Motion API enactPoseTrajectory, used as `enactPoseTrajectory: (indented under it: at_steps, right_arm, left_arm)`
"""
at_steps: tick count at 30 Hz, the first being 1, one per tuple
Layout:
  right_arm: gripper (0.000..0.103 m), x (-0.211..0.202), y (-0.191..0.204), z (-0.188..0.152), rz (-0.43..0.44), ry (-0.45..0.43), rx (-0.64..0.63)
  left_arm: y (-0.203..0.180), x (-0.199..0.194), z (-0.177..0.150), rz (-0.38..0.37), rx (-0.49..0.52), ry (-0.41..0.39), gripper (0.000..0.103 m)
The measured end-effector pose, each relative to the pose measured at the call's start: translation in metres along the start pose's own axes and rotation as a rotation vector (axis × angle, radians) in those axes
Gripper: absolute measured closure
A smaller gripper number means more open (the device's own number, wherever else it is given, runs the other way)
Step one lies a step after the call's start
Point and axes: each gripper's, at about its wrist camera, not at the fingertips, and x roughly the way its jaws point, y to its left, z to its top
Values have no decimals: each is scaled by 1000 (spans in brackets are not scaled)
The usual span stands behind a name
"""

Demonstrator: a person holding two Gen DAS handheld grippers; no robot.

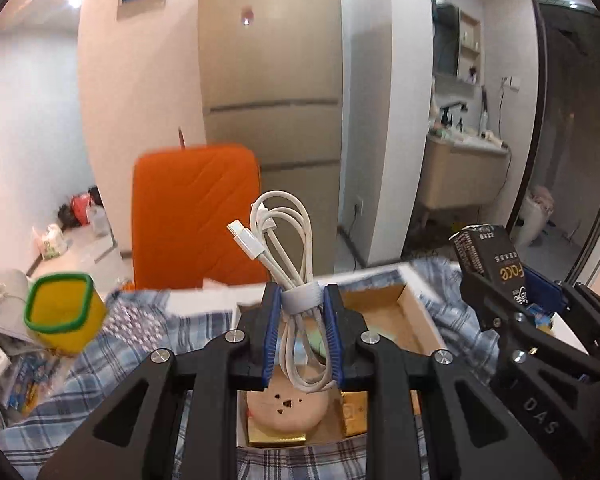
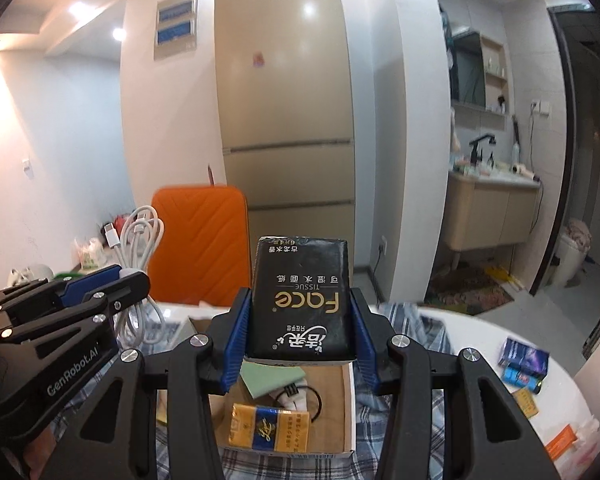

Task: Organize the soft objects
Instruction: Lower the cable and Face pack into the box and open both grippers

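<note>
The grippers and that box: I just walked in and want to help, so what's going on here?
A person is tidying small items with two hand-held grippers. The left tool is shut on a bundled white charging cable, and the right tool is clamped on a black tissue pack. Both hang above an open cardboard box on a plaid cloth. The box already holds a yellow-and-blue pack and other bits. Neither item is in yet.

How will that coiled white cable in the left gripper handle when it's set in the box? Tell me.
The white cable is probably floppy: its loops fan loosely above and below the left gripper. The grey strap bundles it, so it likely stays coiled when released. It looks light, and may spring or slump sideways among the items in the cardboard box.
</note>
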Motion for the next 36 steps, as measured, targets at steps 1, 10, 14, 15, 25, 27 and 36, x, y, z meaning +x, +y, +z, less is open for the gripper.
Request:
enactPoseTrajectory:
  at_steps: [1,10,14,15,25,27,36]
  right_arm:
    - [54,7,-1,-3,3,19,4]
    - [54,73,0,-41,16,188,-18]
    - [54,92,-6,-53,51,254,13]
    - [54,95,-6,-56,46,259,11]
    - [54,101,-7,-60,57,294,16]
    - [46,100,-6,-59,56,292,13]
    - [24,91,-10,-54,1,236,1]
  left_arm:
    - [1,9,-4,-5,-5,27,83]
    - [10,60,-31,-29,-15,199,83]
    - [11,64,-36,-16,-5,221,83]
    - [11,66,-37,-18,-8,226,83]
    - [14,74,-37,-30,-11,241,82]
    - [14,73,-37,-26,-9,232,77]
    - [23,64,-33,12,-29,190,49]
